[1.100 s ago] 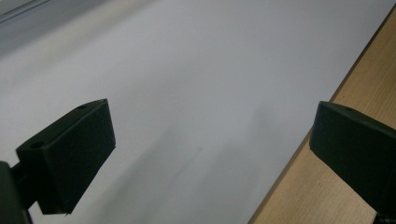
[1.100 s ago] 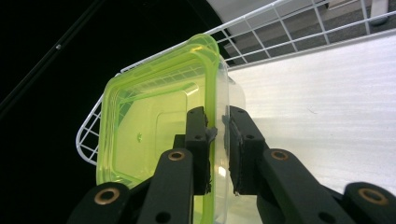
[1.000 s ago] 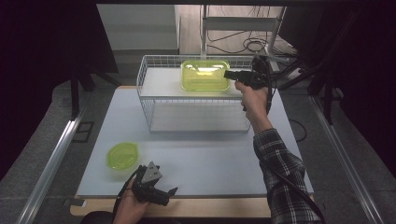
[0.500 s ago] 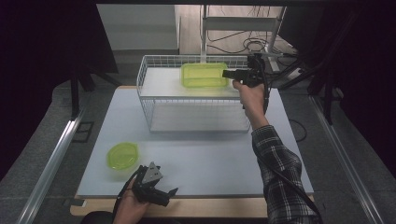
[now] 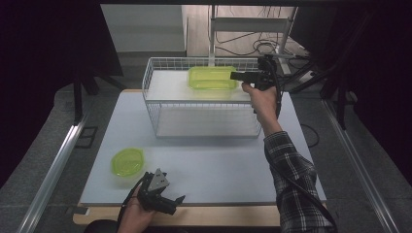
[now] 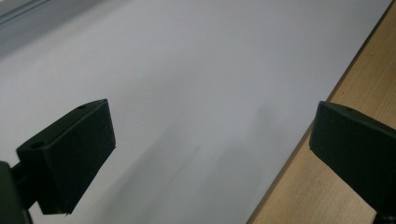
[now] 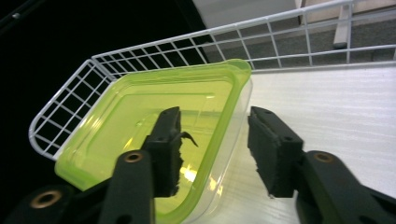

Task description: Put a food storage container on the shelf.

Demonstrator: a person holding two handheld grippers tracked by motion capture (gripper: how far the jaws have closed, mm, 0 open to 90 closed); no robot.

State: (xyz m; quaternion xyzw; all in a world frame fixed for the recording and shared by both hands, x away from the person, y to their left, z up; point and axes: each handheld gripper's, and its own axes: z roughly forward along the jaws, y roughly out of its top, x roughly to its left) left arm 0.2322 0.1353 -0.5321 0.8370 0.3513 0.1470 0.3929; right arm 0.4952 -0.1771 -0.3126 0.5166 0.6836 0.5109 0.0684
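Note:
A clear tub with a yellow-green rim [image 5: 212, 77] rests on the top shelf of a white wire rack [image 5: 150, 97], at its far right. My right gripper [image 5: 236, 75] reaches in from the right. In the right gripper view the tub [image 7: 140, 121] has its near wall between the jaws: one pad is inside and one outside, and neither presses on it. These jaws have just been opening, so the right gripper [image 7: 212, 116] is open. A round yellow-green lid [image 5: 127, 161] lies front left on the mat. My left gripper [image 5: 180, 199] rests by the front edge, open [image 6: 210, 130] and empty.
The wire rack's rim [image 7: 70, 88] rises around the tub on its far and left sides. A pale mat [image 5: 218, 160] covers the table, with a wooden strip [image 6: 327, 186] along the front. Cables and a metal stand [image 5: 252, 29] lie beyond the rack.
The tub, tilted up a second ago, now lies flat on the rack's top shelf. The right jaws have spread apart off its wall. The left gripper has not moved.

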